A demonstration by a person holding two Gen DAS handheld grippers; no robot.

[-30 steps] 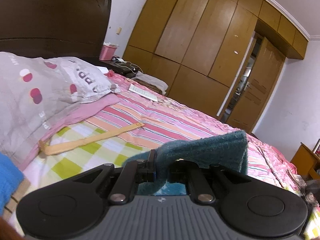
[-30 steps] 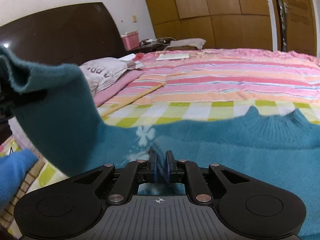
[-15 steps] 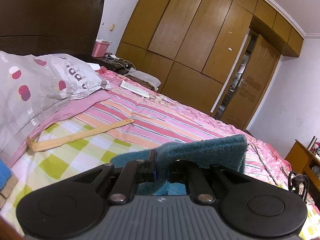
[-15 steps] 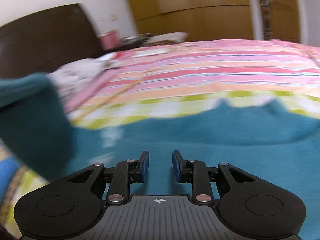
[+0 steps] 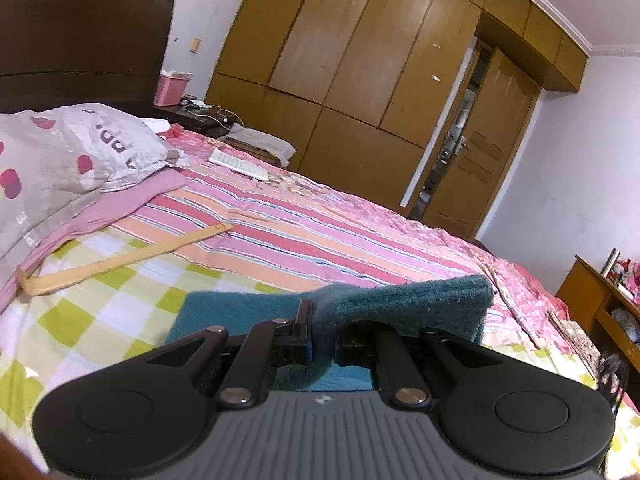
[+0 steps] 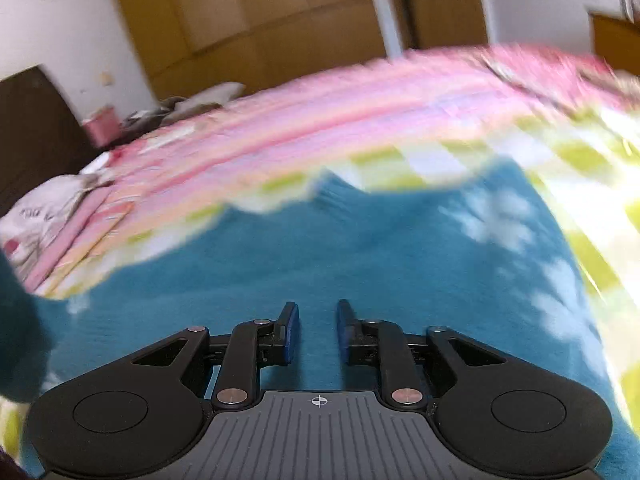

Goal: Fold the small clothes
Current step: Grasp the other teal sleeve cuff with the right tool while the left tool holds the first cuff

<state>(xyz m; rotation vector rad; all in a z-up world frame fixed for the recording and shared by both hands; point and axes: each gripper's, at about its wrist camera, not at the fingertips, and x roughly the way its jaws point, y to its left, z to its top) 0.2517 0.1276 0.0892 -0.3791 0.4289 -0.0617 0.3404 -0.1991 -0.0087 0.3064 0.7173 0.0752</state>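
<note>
A small teal knitted sweater [image 6: 360, 248] with white flower marks lies spread on the checked and striped bedspread [image 6: 420, 164]. My left gripper [image 5: 322, 332] is shut on a fold of the sweater [image 5: 404, 304] and holds it lifted above the bed. My right gripper [image 6: 317, 320] is open and empty, just above the sweater's middle, below its neckline. The right wrist view is blurred by motion.
A grey pillow [image 5: 60, 160] lies at the left by the dark headboard [image 5: 80, 28]. A yellow strap [image 5: 120, 260] and a white remote [image 5: 238, 164] lie on the bed. A wooden wardrobe [image 5: 360, 72], a door and a side cabinet [image 5: 600, 304] stand beyond.
My right gripper let go of the sweater, opened and swung to the right over it. My left gripper kept its hold and moved a little further over the bed.
</note>
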